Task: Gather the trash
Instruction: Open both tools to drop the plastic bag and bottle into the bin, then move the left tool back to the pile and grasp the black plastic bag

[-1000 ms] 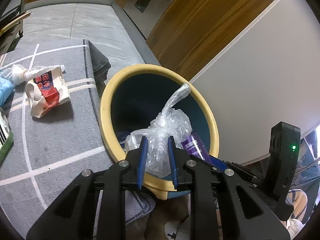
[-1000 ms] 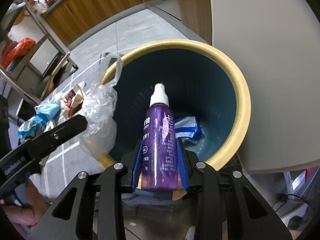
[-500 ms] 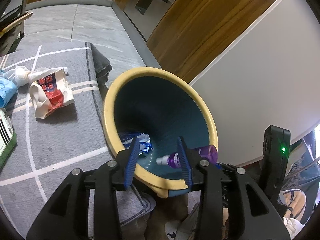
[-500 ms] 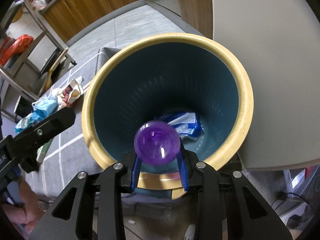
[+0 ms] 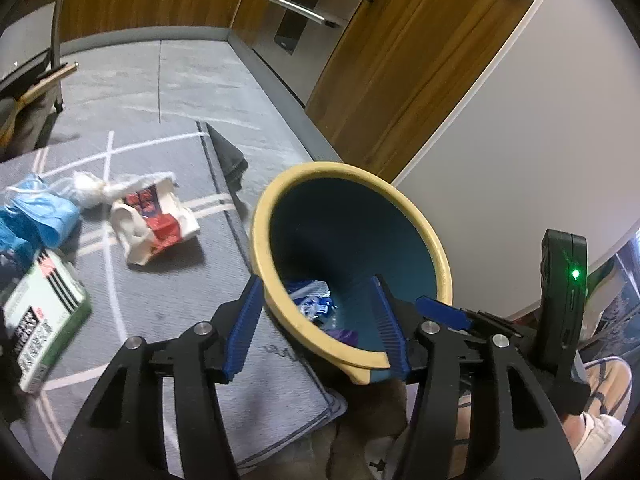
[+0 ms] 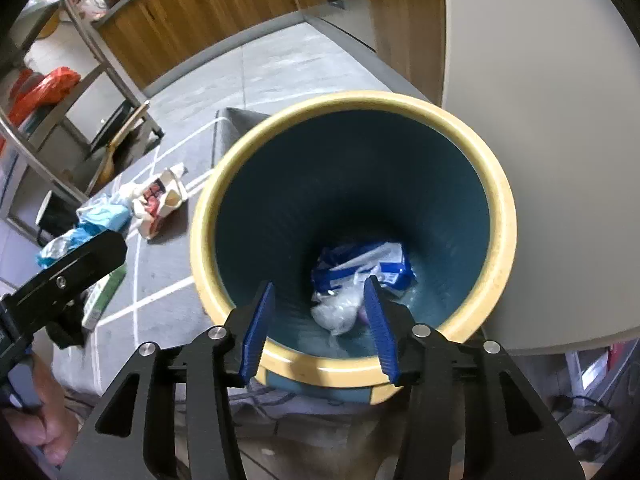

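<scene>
Grey rug [image 5: 168, 304] lies bare beside the bin [image 6: 502, 216] rim; both tongs [image 5: 316, 328] [image 6: 320, 328] opening, empty

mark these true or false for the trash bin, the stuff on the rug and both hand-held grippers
1. The trash bin has a yellow rim and a dark teal inside. True.
2. The right hand-held gripper holds a purple bottle. False: its jaws are opening with nothing between them; it hangs over the bin.
3. A blue and white wrapper lies at the bottom of the bin. True.
4. The rug has no trash on it. False: a crumpled red and white paper bag and a green and white carton lie there.
5. The left hand-held gripper grips a clear plastic bag. False: its jaws are opening and empty.
</scene>
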A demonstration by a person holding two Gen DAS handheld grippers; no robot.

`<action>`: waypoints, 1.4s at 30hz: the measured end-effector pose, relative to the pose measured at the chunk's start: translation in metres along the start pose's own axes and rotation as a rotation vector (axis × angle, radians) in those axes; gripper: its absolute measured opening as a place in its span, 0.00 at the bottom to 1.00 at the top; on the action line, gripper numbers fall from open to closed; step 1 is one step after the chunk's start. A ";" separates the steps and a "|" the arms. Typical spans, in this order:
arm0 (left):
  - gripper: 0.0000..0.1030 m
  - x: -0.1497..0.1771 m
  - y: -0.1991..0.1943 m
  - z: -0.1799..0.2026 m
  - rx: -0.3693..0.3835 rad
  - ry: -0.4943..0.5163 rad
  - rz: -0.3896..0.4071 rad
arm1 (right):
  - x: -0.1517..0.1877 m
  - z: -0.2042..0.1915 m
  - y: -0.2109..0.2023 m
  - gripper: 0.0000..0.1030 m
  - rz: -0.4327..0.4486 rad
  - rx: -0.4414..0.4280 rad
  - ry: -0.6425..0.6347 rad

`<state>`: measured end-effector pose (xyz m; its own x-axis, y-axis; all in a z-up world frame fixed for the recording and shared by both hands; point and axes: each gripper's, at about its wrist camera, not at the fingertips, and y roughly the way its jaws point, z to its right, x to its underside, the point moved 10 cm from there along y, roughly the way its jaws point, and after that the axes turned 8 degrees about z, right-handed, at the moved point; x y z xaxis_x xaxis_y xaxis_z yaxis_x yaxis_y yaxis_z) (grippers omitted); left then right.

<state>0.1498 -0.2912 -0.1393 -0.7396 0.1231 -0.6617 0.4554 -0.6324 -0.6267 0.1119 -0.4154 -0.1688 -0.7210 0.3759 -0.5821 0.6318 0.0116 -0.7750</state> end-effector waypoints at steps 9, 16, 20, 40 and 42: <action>0.58 -0.009 -0.034 -0.019 -0.077 0.071 0.045 | -0.005 -0.027 -0.008 0.57 0.026 -0.023 -0.039; 0.60 -0.014 -0.066 -0.055 -0.180 0.091 0.087 | -0.007 -0.059 -0.010 0.66 0.033 -0.062 -0.095; 0.60 -0.014 -0.090 -0.085 -0.239 0.053 0.108 | -0.004 -0.075 -0.009 0.67 0.025 -0.079 -0.120; 0.60 0.030 -0.172 -0.243 -0.506 -0.255 0.132 | 0.014 -0.146 0.001 0.68 -0.019 -0.144 -0.214; 0.60 0.037 -0.169 -0.247 -0.495 -0.273 0.120 | 0.016 -0.149 0.001 0.68 -0.023 -0.146 -0.219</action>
<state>0.1680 0.0092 -0.1594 -0.7398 -0.1706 -0.6509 0.6729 -0.1887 -0.7153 0.1434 -0.2711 -0.1428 -0.7698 0.1650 -0.6166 0.6377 0.1571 -0.7541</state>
